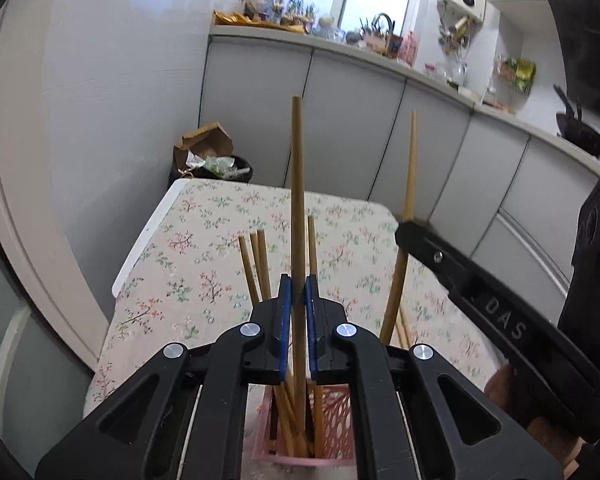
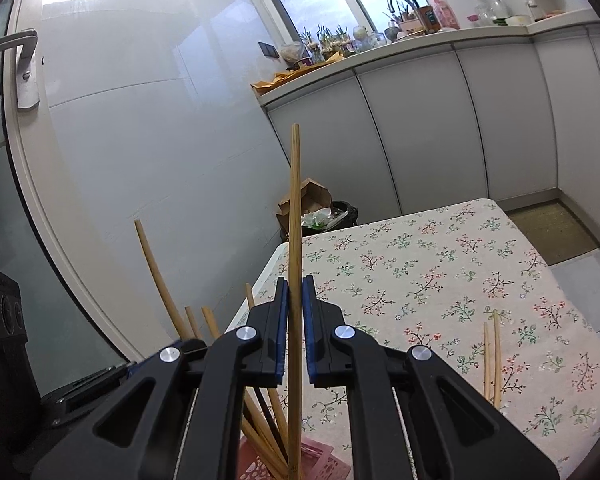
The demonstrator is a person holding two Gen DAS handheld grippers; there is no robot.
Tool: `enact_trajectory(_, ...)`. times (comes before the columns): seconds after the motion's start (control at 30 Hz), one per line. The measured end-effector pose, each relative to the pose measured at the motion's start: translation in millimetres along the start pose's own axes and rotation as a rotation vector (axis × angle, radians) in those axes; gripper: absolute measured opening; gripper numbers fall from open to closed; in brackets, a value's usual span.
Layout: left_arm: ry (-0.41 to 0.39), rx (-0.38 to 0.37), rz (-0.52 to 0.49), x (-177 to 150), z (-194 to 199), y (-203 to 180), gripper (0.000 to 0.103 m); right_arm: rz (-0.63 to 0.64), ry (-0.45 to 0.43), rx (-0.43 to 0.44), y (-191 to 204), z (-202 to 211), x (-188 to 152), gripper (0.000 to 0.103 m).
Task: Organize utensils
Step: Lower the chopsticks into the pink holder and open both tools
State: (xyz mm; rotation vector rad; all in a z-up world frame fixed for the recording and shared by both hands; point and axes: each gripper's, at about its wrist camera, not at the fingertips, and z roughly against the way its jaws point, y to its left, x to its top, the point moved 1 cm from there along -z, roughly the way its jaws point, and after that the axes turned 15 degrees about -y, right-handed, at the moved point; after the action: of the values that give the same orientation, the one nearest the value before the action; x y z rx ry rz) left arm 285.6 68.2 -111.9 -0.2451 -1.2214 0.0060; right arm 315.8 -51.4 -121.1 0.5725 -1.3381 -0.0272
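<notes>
Left claw [image 1: 299,300] and right claw [image 2: 295,300] each pinch one upright bamboo chopstick [image 1: 298,216] mid-shaft, above the pink basket [image 1: 332,412] on the floral bench [image 1: 204,264]; light, stiff, slick sticks, two loose chopsticks [image 2: 492,360] need centre grips

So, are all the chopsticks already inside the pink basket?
No, in the right wrist view two chopsticks lie on the flowered tablecloth, apart from the pink basket.

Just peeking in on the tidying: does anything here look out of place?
Two chopsticks lie loose on the floral tablecloth, away from the pink basket that holds the others. Each gripper, left and right, grips one more upright.
</notes>
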Motion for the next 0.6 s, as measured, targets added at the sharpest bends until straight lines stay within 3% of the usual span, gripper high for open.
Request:
enact_trajectory(0.2,0.102,-0.022,-0.023,-6,-5,2,0.006,0.05,-0.047,-0.003,10,2,-12,0.008)
enact_trajectory(0.3,0.191,-0.045,-0.01,-14,-15,3,0.009,0.073,-0.06,-0.01,13,5,-15,0.008)
enact_trajectory(0.4,0.176,-0.035,0.011,-10,-11,7,0.03,0.072,-0.069,-0.016,11,7,-13,0.008)
enact_trajectory(0.6,0.09,-0.03,0.109,8,5,20,0.036,0.083,-0.073,-0.026,9,4,-15,0.008)
